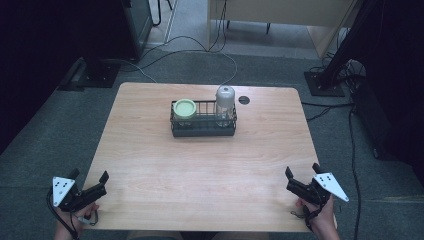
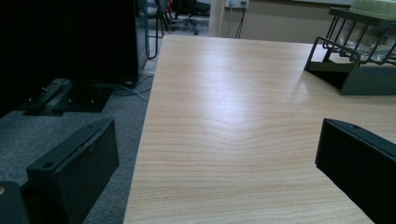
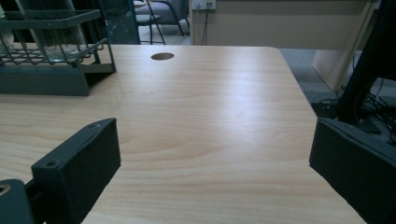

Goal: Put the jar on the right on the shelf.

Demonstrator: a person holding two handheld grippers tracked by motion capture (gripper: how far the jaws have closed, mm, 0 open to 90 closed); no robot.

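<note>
Two grippers, left [image 1: 91,184] and right [image 1: 301,178], are held open-jawed, empty, at the table's near corners; a reach toward the dark wire basket [image 1: 203,127] is probably called for.

No readable text, labels, brands or numbers anywhere. Grey three-cornered plates on the grippers carry only small dark dots, no lettering. Dark wire basket [image 1: 203,125], green-lidded jar [image 1: 184,108] and clear glass jar [image 1: 224,104] bear no legible marking.
</note>
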